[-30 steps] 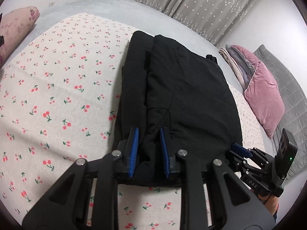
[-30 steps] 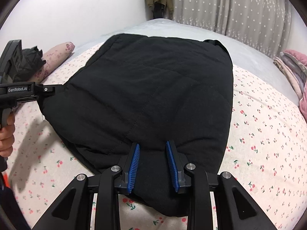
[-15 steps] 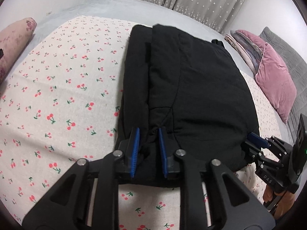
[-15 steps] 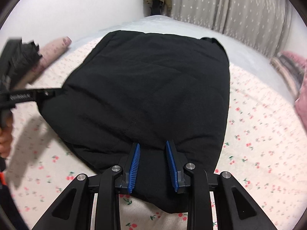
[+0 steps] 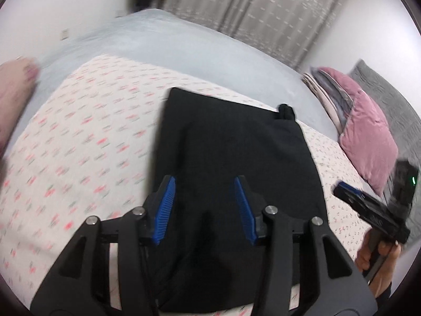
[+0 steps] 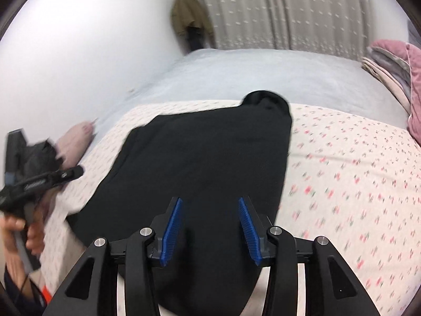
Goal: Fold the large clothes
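A black padded garment (image 5: 231, 137) lies folded lengthwise on the cherry-print sheet (image 5: 79, 144); in the right wrist view the garment (image 6: 205, 152) runs away from me with a rounded end at the far side. My left gripper (image 5: 204, 179) hovers above its near end. The jaws are opening, and the blue pads stand clear of the cloth. My right gripper (image 6: 210, 200) hangs over the same end, jaws opening too, nothing pinched. Each view catches the other gripper off to the side, hand-held: the right gripper (image 5: 368, 210) and the left gripper (image 6: 39, 181). Both views are motion-blurred.
A pink velvet pillow (image 5: 368, 137) and a grey quilt (image 5: 394, 100) lie at the right of the bed. A pink floral bolster (image 5: 13, 92) sits at the left. A pale blue bedspread (image 5: 184, 42) covers the far side. An olive jacket (image 6: 189, 15) hangs by the curtain.
Both grippers let go of the garment's near edge, their jaws spread wider, and they pulled up and back. The garment now lies farther off and lower in both views.
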{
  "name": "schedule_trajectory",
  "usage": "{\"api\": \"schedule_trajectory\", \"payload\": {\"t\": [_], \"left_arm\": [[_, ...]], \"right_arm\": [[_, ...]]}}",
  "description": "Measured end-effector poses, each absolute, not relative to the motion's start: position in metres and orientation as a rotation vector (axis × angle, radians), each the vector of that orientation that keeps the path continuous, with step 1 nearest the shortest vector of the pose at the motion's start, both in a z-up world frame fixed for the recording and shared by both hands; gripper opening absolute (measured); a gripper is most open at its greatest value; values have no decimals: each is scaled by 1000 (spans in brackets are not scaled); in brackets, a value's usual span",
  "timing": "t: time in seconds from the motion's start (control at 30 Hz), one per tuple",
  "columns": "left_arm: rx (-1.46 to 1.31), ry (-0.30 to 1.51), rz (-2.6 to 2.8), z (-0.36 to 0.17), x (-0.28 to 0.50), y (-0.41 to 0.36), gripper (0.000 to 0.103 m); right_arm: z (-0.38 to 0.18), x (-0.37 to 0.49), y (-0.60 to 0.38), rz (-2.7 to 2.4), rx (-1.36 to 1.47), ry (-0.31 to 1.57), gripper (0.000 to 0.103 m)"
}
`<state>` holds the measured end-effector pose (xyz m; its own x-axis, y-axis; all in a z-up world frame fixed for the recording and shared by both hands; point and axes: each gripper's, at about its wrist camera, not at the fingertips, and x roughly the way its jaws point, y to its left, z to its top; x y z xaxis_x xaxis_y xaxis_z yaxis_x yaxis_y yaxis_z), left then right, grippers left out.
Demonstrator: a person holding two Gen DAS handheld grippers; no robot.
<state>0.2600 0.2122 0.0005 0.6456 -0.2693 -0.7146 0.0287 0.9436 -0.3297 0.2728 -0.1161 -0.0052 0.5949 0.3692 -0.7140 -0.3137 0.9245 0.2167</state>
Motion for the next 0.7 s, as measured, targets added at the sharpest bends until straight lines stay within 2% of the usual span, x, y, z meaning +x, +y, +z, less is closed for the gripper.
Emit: {"api": "schedule_trajectory", "payload": {"t": [0.27, 0.47, 0.7], "left_arm": [[-243, 955, -88, -33, 363, 175, 51], [-172, 931, -23, -65, 360, 175, 51], [-136, 905, 11, -73, 359, 167, 51]], "right_arm": [[-11, 373, -98, 354, 103, 904, 46], [-73, 418, -64, 329, 21, 1035, 48], [-88, 414, -51, 292, -43, 1017, 49]]}}
